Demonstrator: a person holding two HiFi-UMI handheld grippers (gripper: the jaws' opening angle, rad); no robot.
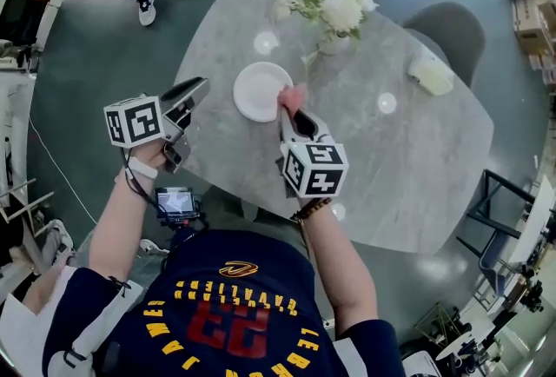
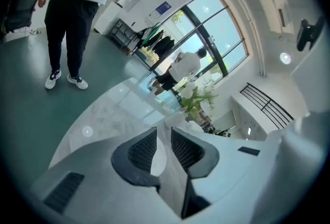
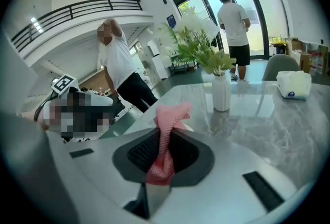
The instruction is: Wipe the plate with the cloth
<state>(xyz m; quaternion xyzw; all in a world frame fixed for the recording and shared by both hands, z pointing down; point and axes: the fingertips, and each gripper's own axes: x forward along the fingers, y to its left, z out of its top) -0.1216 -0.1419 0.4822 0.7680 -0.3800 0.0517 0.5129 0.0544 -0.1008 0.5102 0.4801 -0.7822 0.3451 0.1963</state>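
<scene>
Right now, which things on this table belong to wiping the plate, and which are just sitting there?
For the job: plate; pink cloth; right gripper, jaws clamped on the cloth.
Just sitting there: flower vase; tissue pack.

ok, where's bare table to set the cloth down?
Widest bare stretch: table to the right of the right gripper, on the near side of the white pack. Crowded around plate, vase and cloth.

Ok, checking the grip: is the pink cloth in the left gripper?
No, the right gripper pinches the pink cloth; the left gripper's jaws hold nothing.
</scene>
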